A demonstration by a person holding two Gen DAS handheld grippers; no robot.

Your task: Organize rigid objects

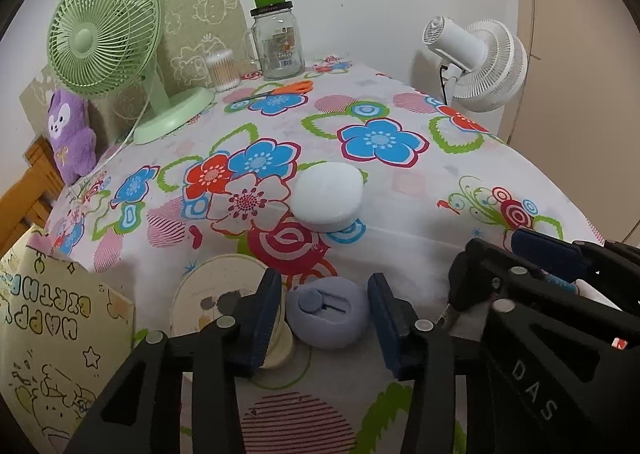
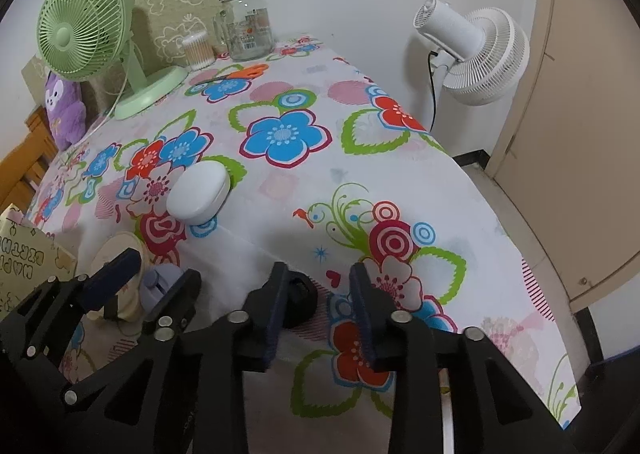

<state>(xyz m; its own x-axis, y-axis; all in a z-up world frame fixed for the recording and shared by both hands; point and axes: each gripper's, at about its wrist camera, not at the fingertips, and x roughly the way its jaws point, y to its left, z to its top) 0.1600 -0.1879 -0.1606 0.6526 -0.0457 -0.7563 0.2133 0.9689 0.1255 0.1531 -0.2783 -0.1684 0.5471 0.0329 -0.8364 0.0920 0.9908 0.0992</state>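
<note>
A lilac rounded object (image 1: 328,314) with a slider on top lies on the floral tablecloth (image 1: 420,190), between the fingers of my open left gripper (image 1: 326,306). A cream round tin (image 1: 218,300) sits just left of it, against the left finger. A white rounded case (image 1: 328,196) lies farther ahead. My right gripper (image 2: 318,290) is open, with a small black object (image 2: 300,300) beside its left finger. The lilac object (image 2: 160,286), the tin (image 2: 118,254) and the white case (image 2: 198,190) also show in the right wrist view.
At the back stand a green fan (image 1: 104,34), a cotton swab tub (image 1: 221,70), a glass jar (image 1: 278,42) with a green cup on it, and orange scissors (image 1: 280,90). A white fan (image 1: 480,58) stands off the right edge. A birthday card box (image 1: 56,318) is at left.
</note>
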